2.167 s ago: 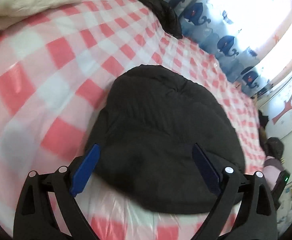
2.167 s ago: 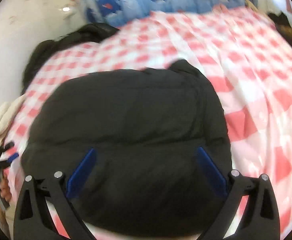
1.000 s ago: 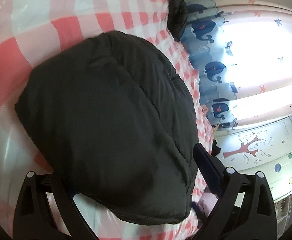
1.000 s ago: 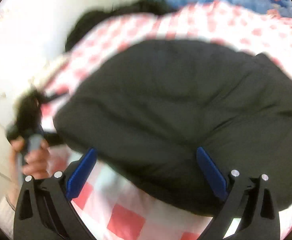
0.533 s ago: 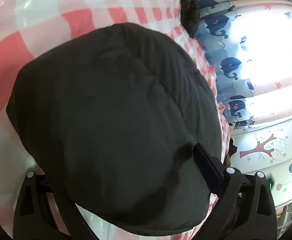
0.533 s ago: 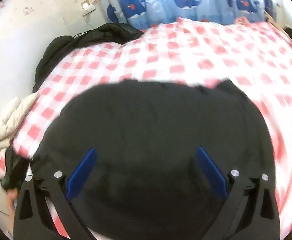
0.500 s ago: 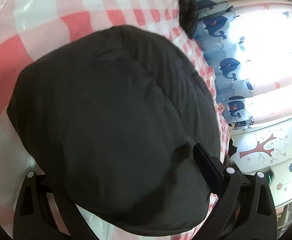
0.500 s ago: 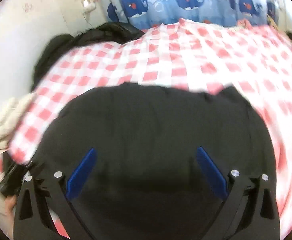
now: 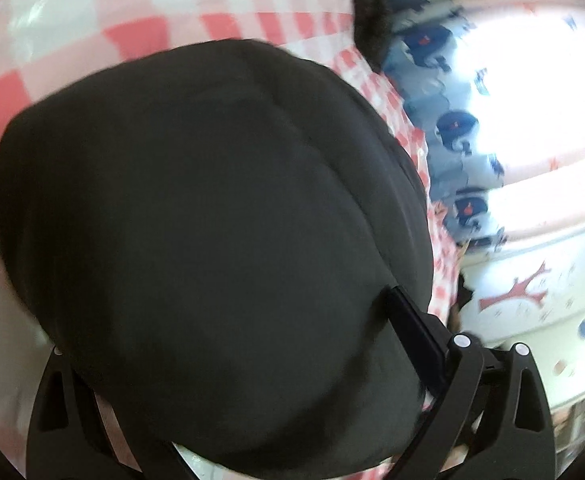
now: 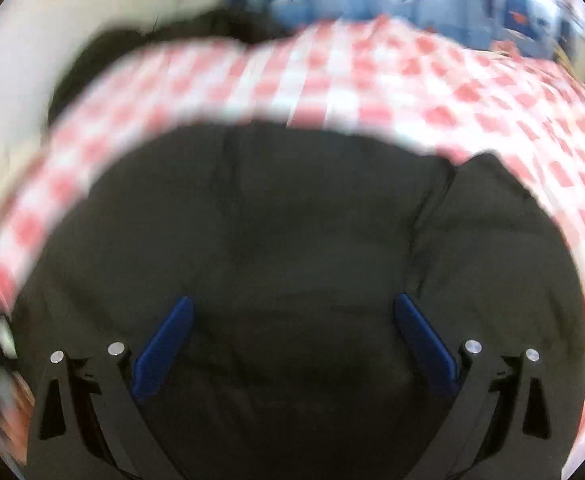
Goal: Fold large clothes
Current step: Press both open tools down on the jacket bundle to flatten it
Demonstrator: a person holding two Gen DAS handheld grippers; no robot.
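- Whale curtains (image 9: 456, 132) hang by a bright window, past a bed with a red and white checked sheet (image 10: 332, 80).
- On the sheet lies a big black puffy coat (image 9: 212, 220), folded into a fat bundle.
- Left claw (image 9: 252, 360): the coat bulges over it and hides one finger, so I cannot tell if it is spread or pinching.
- Right claw (image 10: 292, 332) is spread wide, right over the coat and holding nothing.
- I think the coat is soft, squishy, light and a bit slippery. It may spring back open.
- Best to grab a thick edge or corner, not the puffy middle.
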